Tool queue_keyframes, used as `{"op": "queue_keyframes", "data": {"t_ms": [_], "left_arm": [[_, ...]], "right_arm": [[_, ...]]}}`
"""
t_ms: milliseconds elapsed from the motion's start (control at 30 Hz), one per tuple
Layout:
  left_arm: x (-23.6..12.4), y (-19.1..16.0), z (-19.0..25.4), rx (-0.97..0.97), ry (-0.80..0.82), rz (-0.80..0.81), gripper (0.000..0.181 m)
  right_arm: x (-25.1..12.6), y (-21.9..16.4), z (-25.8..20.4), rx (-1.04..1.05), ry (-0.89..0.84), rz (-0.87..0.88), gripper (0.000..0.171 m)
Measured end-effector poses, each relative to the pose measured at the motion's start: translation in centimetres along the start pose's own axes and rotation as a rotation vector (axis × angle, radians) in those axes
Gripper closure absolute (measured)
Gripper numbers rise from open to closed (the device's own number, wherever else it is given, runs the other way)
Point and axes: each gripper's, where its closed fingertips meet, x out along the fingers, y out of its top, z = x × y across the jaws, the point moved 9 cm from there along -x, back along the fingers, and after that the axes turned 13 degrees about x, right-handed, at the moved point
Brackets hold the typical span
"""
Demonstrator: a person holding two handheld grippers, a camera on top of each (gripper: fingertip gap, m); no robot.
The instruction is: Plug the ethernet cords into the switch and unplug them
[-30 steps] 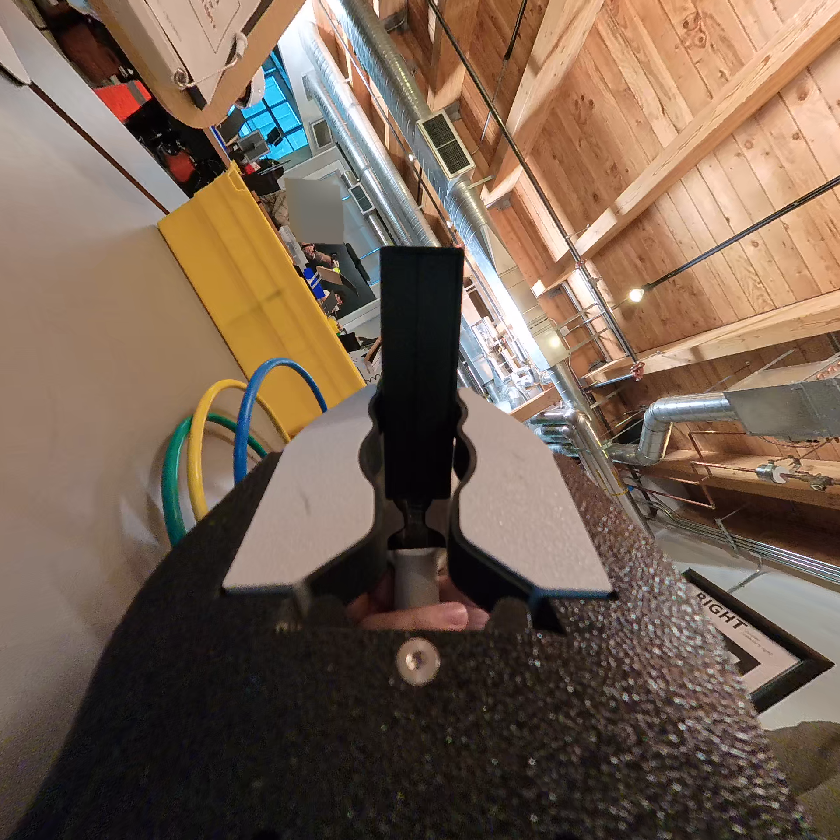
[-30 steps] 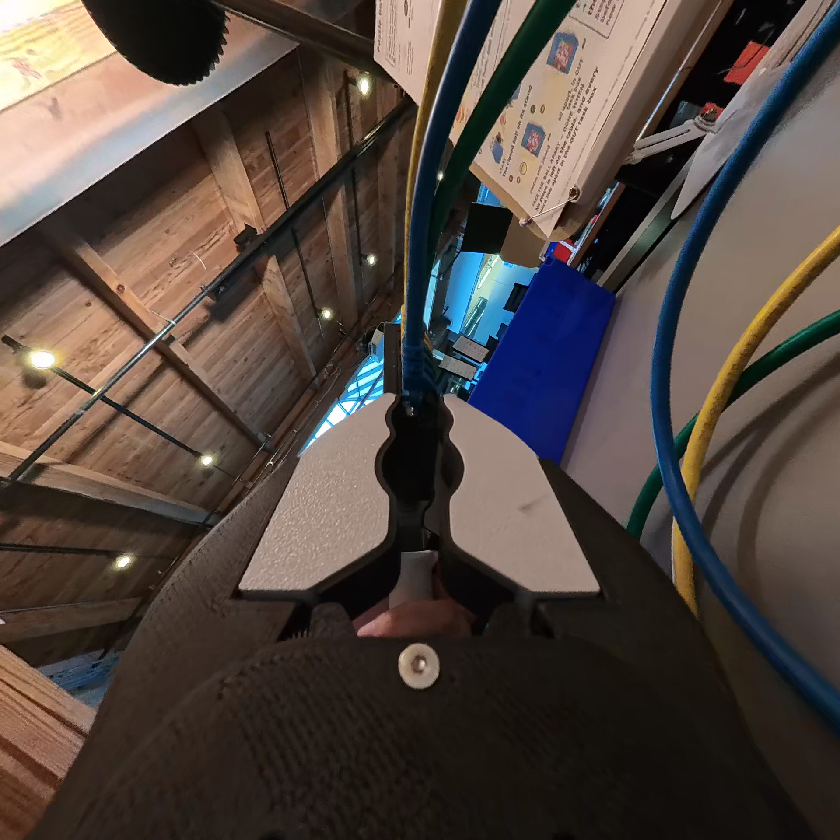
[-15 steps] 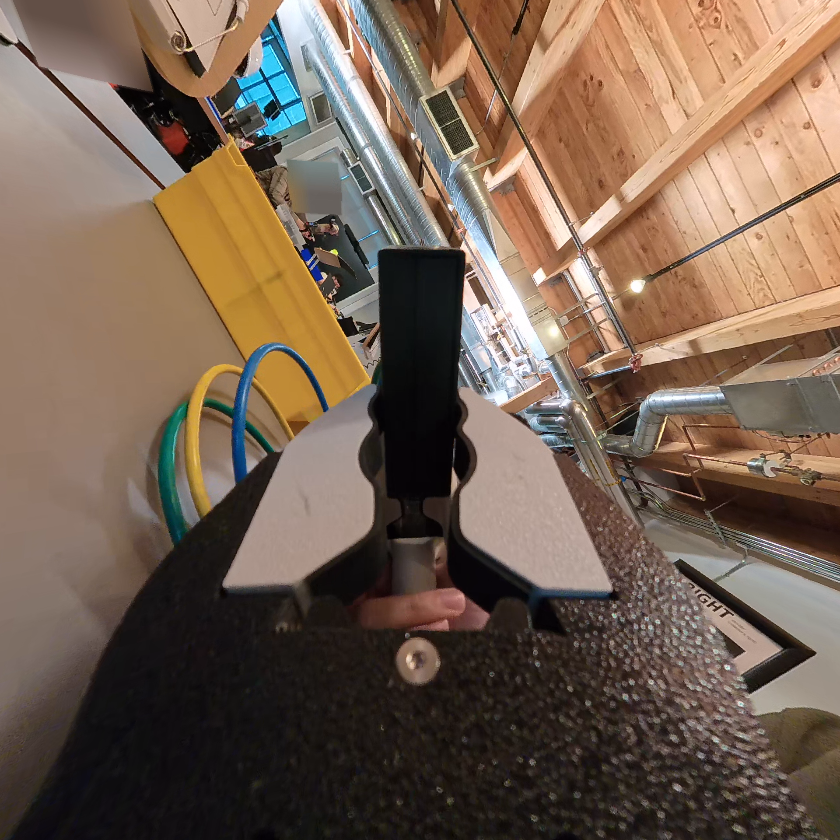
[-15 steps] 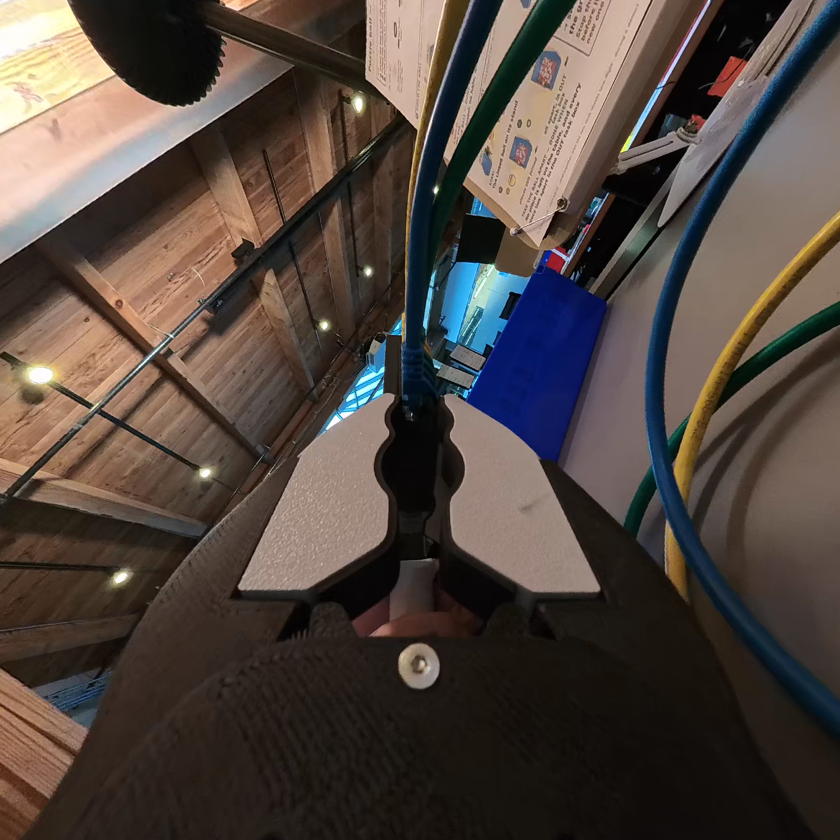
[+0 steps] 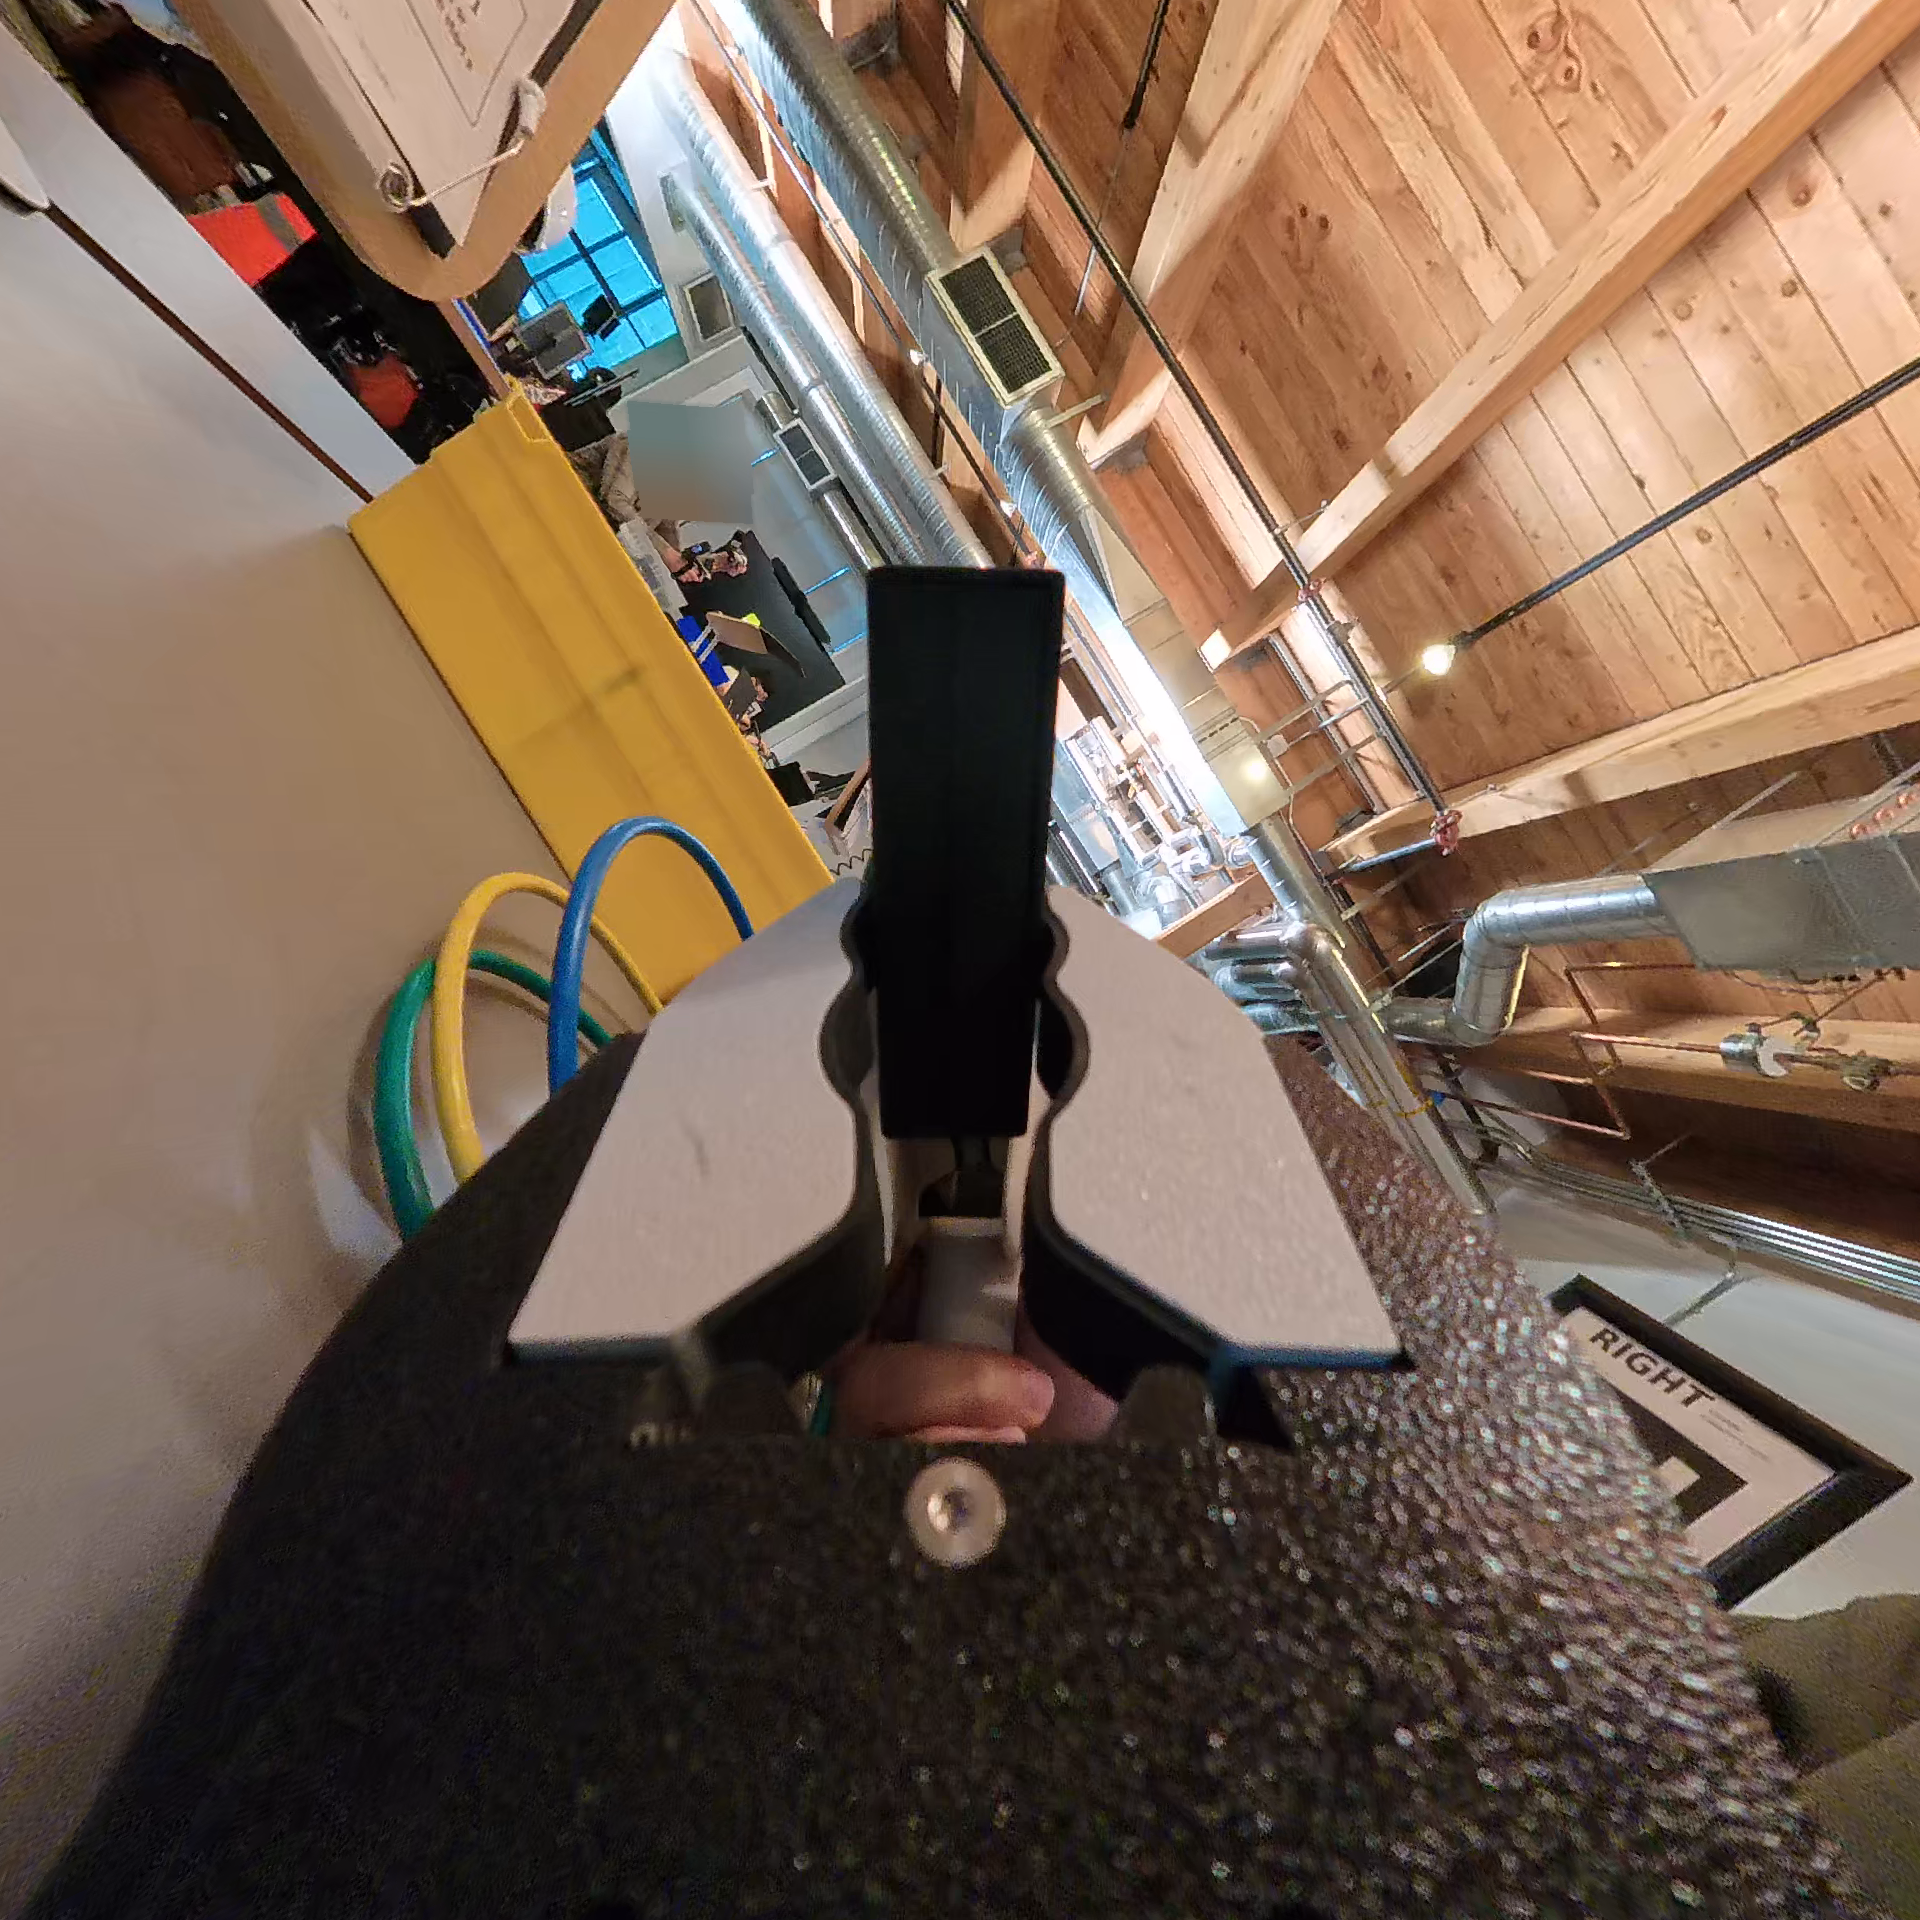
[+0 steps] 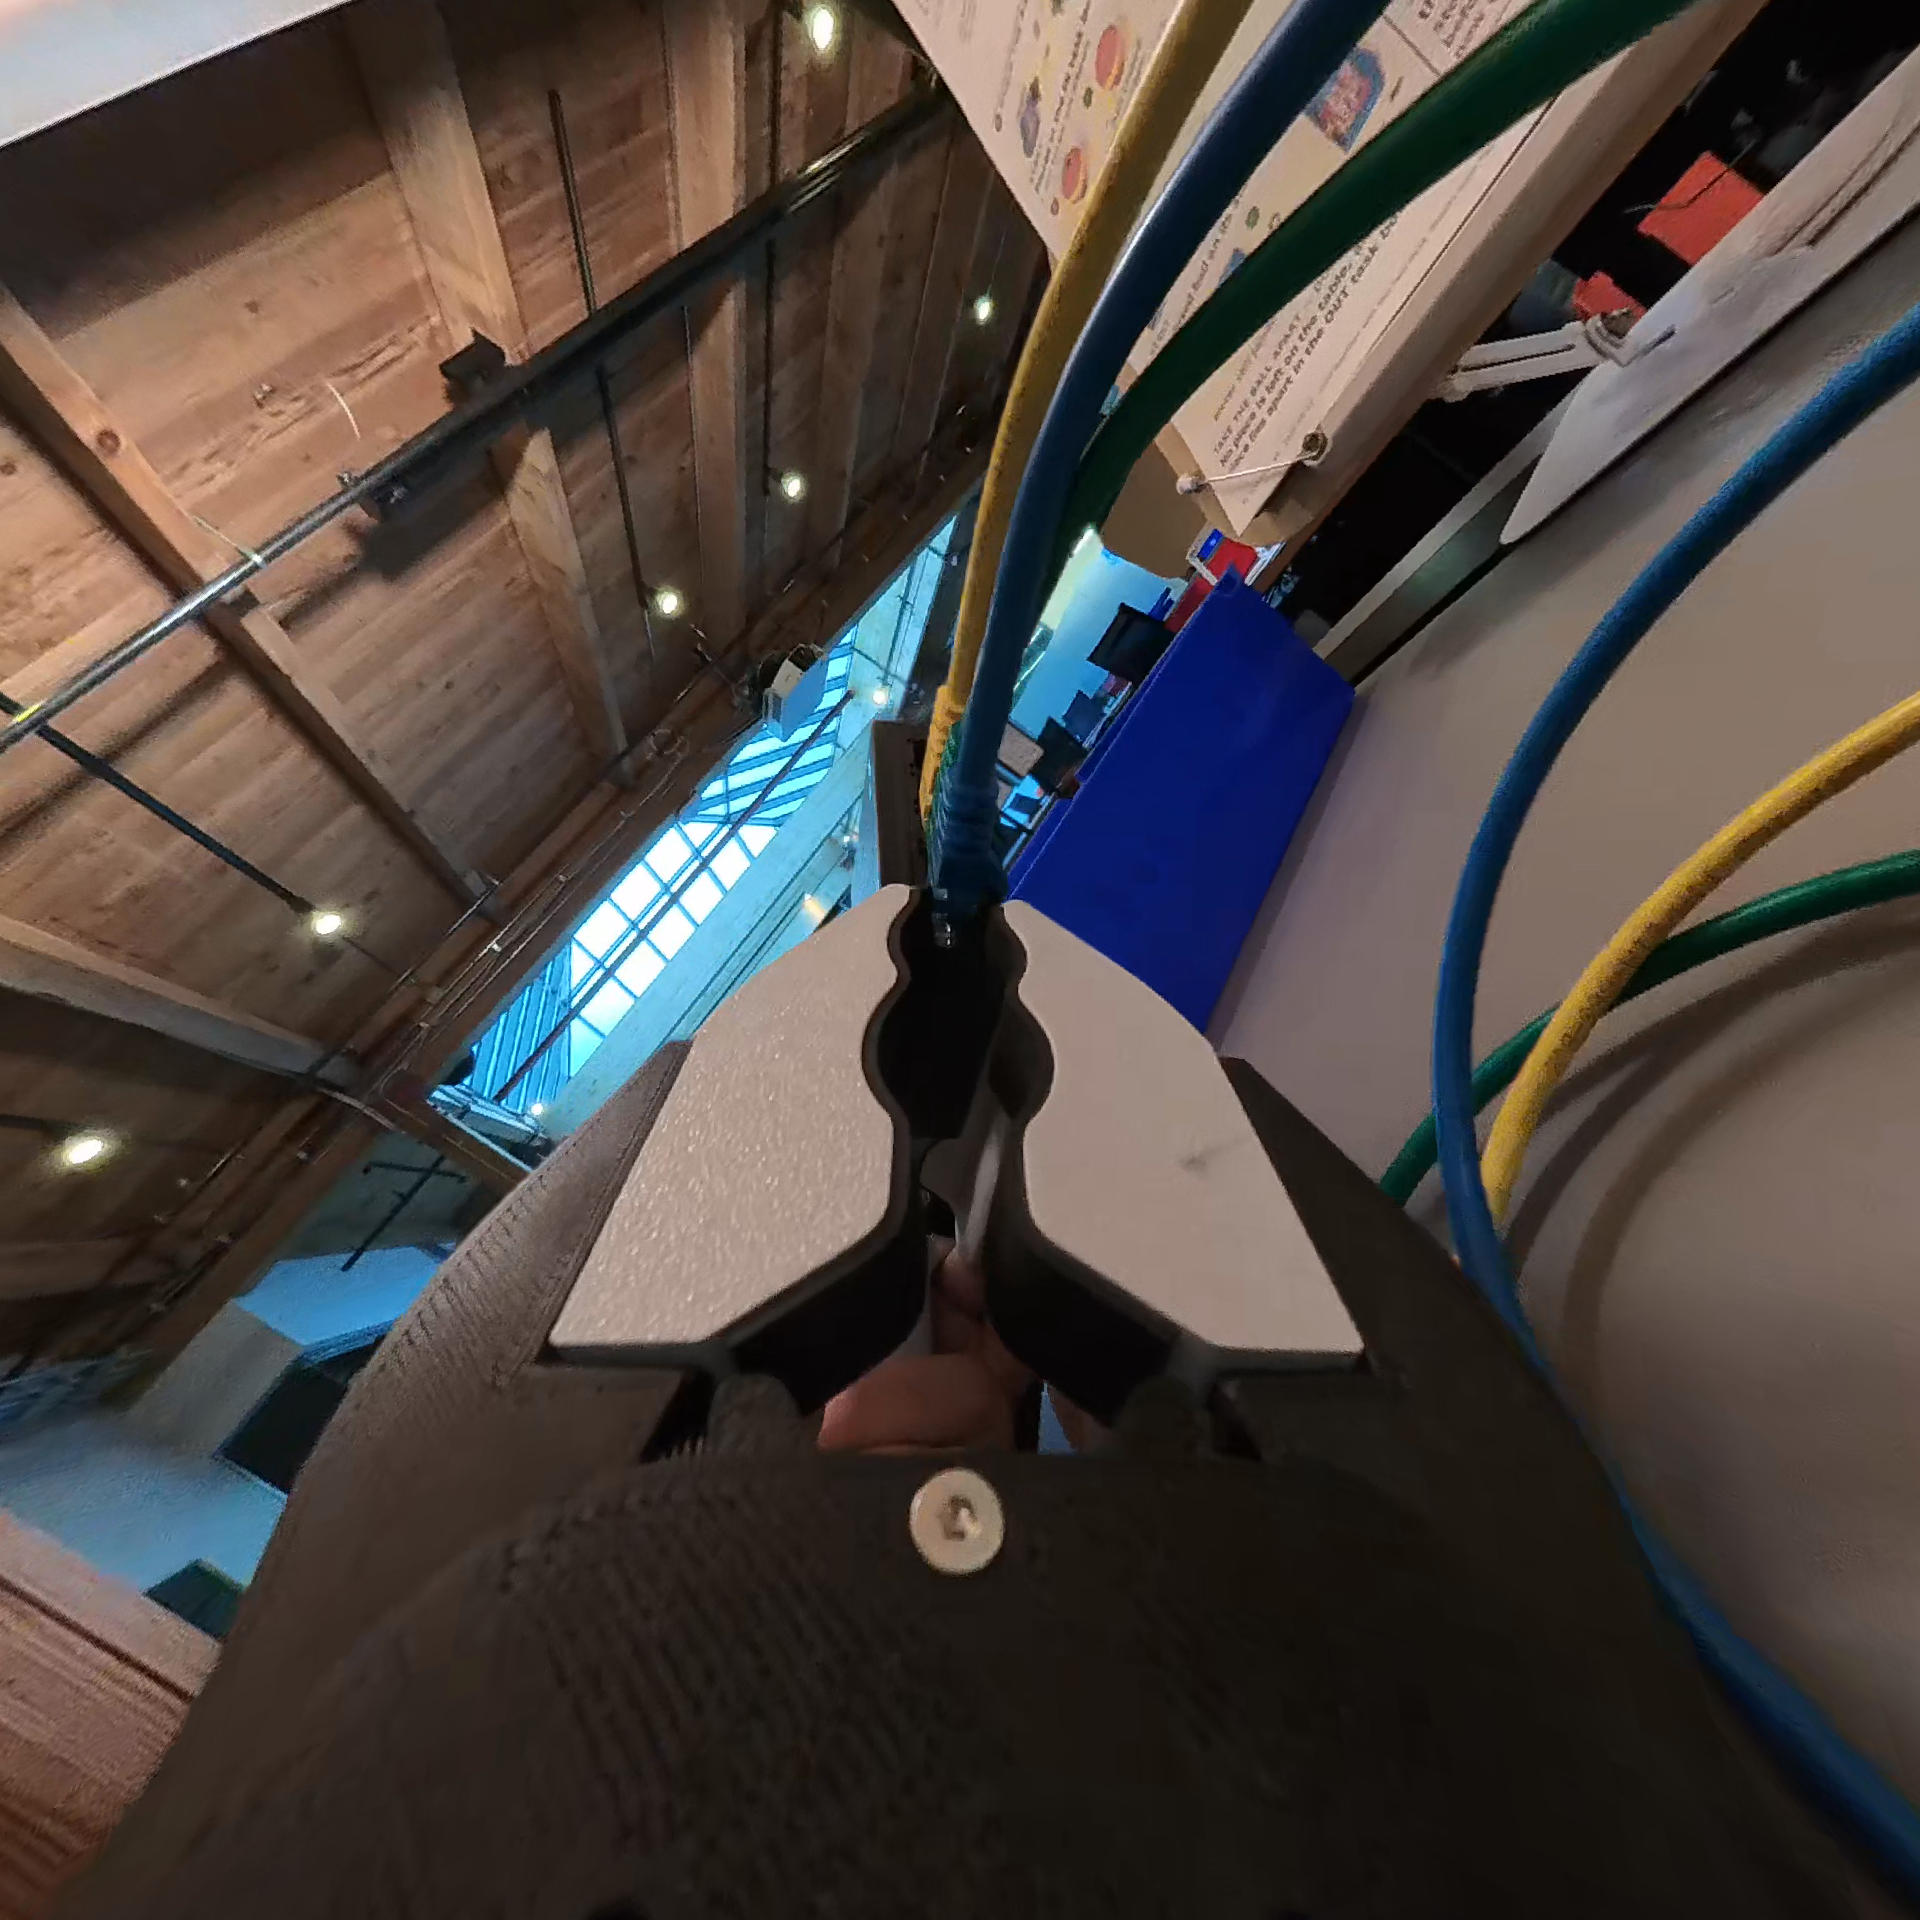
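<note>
In the left wrist view my left gripper (image 5: 954, 909) is shut on the black switch (image 5: 961, 790), which stands up between the fingers end on. Loops of blue cord (image 5: 582, 935), yellow cord (image 5: 452, 1018) and green cord (image 5: 400, 1101) lie on the beige table (image 5: 156, 831) to its left. In the right wrist view my right gripper (image 6: 958, 914) is shut on the plug of the blue cord (image 6: 966, 821), close against the switch's dark edge (image 6: 896, 790). The yellow cord (image 6: 1023, 416) and green cord (image 6: 1299, 249) run to the same spot; their plug ends are mostly hidden.
A yellow bin (image 5: 561, 665) stands at the table's far edge in the left wrist view, a blue bin (image 6: 1195, 831) in the right one. A white instruction board (image 6: 1278, 260) hangs over the table. Both views are tilted and show the wooden ceiling, pipes and lamps. My left and right fingertips are right by each other.
The right wrist view has swung and tilted, with the blue plug still held; the dark round thing at its top left has left the view. The left gripper has shifted only slightly with the switch.
</note>
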Motion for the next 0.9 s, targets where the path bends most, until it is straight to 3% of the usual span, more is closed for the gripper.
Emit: {"op": "queue_keyframes", "data": {"t_ms": [233,367,433,633,700,900], "left_arm": [[-0.1,-0.2,-0.2,-0.131,-0.002,0.006,0.153],[-0.6,0.7,0.3,0.099,0.1,0.005,0.154],[-1.7,2.4,0.0,0.058,0.087,0.092,0.155],[-2.1,5.1,2.2,0.166,0.052,0.162,0.155],[-2.9,6.2,2.4,0.183,0.062,0.187,0.154],[-4.8,8.1,1.5,0.107,0.082,0.257,0.154]], "right_arm": [[0.2,0.5,0.1,-0.07,-0.007,-0.031,0.161],[-0.6,1.7,0.4,-0.036,0.01,0.073,0.164],[-1.5,4.1,0.5,-0.075,-0.005,0.091,0.165],[-0.5,2.3,-1.6,-0.314,-0.101,-0.358,0.163],[-0.9,2.5,-2.1,-0.461,-0.195,-0.395,0.164],[-2.1,1.4,-1.9,-0.598,-0.271,-0.572,0.162]]}}
